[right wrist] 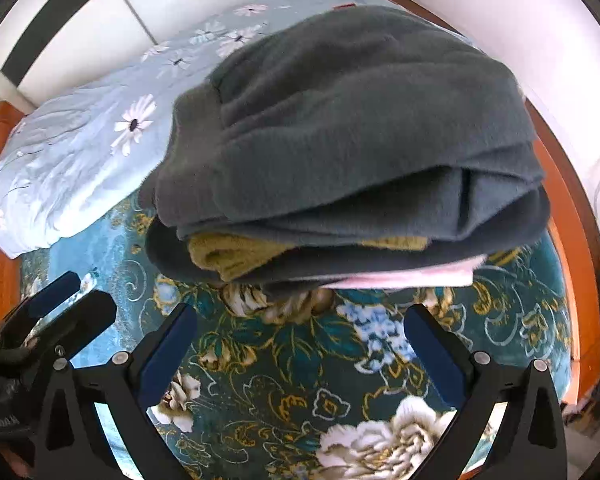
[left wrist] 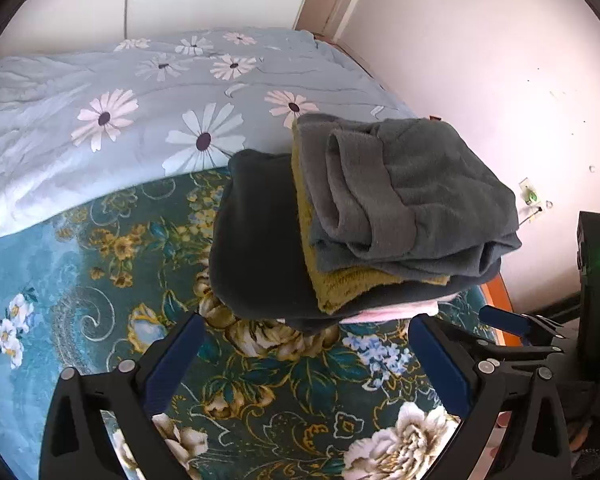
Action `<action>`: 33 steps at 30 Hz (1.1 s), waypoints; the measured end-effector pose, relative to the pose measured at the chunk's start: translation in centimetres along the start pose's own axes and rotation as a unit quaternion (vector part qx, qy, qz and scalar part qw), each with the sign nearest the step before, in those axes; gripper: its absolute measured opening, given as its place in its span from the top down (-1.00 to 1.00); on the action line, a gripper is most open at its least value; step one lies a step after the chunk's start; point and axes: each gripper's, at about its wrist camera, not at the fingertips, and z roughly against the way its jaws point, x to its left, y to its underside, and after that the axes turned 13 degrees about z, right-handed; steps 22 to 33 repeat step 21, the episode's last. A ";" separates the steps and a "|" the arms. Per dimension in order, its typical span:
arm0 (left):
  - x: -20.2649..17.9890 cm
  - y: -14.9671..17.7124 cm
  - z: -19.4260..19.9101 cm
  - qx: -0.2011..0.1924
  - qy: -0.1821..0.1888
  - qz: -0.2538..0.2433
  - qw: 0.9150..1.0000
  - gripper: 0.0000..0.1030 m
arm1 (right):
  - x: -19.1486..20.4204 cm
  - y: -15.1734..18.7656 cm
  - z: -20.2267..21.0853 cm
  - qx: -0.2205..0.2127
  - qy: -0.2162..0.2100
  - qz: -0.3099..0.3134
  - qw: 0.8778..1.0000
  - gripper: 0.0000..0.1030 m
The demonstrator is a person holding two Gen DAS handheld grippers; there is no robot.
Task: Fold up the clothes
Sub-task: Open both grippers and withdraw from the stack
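Mostly I see only edges of the lower layers: the stack of folded clothes (left wrist: 364,216) sits on the flowered bedspread (left wrist: 99,280), soft grey fleece over mustard knit, pink underneath. My left tongs (left wrist: 304,344) and right tongs (right wrist: 300,336) gape wide, holding nothing.

Stack of folded clothes (left wrist: 380,216): on the bedspread (left wrist: 99,280), right of centre. Order, top down: sweater (left wrist: 412,192), towel (left wrist: 340,284), larger garment (left wrist: 255,248), thin garment (left wrist: 396,312) at the bottom. Quilt (left wrist: 119,120): on the bed, far and left of the stack. Wall (left wrist: 500,60): right of the bed. Both claws: near side, apart from the stack.
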 end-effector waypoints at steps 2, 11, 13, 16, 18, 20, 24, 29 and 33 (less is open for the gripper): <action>0.3 0.2 -0.1 0.005 0.008 0.003 1.000 -1.00 | 0.2 0.1 0.1 0.007 0.011 -0.004 1.000 -1.00; 2.8 0.0 0.0 0.012 0.031 0.034 0.999 -1.00 | 1.8 -0.4 0.7 0.015 0.039 0.001 0.999 -1.00; 3.1 -0.2 0.1 0.013 0.035 0.041 0.998 -1.00 | 2.1 -0.5 0.8 0.016 0.043 0.001 0.999 -1.00; 3.5 -0.5 0.3 0.011 0.039 0.051 0.998 -1.00 | 2.3 -0.5 0.9 0.016 0.046 0.004 0.999 -1.00; 3.7 -0.6 0.4 0.009 0.040 0.053 0.998 -1.00 | 2.3 -0.6 1.0 0.016 0.045 0.002 0.999 -1.00; 3.5 -0.5 0.3 0.010 0.033 0.041 0.999 -1.00 | 2.3 -0.5 1.0 0.015 0.043 -0.001 0.999 -1.00; 3.4 -0.4 0.0 0.019 0.034 0.036 0.999 -1.00 | 2.2 -0.5 1.0 0.015 0.042 -0.002 0.999 -1.00; 3.4 -0.4 0.0 0.019 0.034 0.036 0.999 -1.00 | 2.2 -0.5 1.0 0.015 0.042 -0.002 0.999 -1.00; 3.4 -0.4 0.0 0.019 0.034 0.036 0.999 -1.00 | 2.2 -0.5 1.0 0.015 0.042 -0.002 0.999 -1.00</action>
